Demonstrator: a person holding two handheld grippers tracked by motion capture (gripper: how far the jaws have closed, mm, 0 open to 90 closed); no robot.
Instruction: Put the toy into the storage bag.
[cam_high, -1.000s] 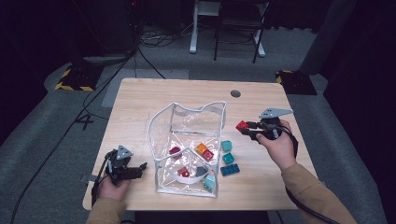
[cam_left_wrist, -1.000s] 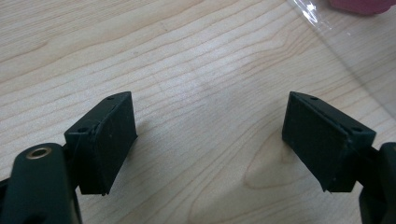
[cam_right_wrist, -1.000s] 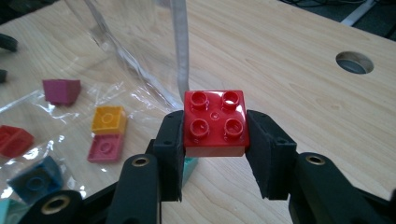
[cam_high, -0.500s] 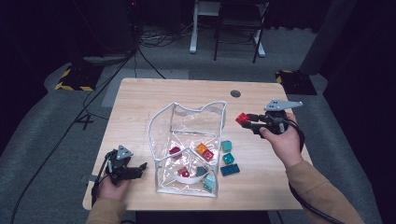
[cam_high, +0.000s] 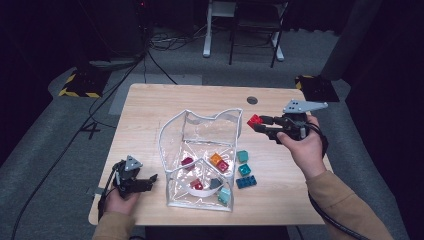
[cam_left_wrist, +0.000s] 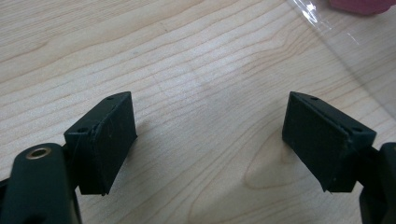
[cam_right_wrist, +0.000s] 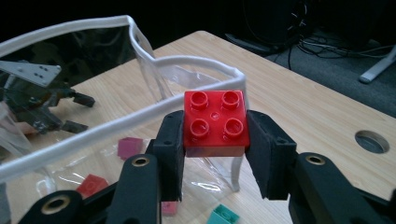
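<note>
You had the red four-stud brick (cam_right_wrist: 215, 122) pinched in the right gripper (cam_high: 263, 125), lifted by the clear bag's (cam_high: 210, 116) far-right rim. Left gripper (cam_high: 150, 181) sat spread, empty, near the table's (cam_high: 150, 105) front-left corner. Next: carry it over the opening, release.

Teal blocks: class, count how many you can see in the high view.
4. Three lie on the table right of the clear bag: upper teal block, middle one, darker flat one. A pale teal block sits by the bag's front corner. The bag may hide others.
</note>
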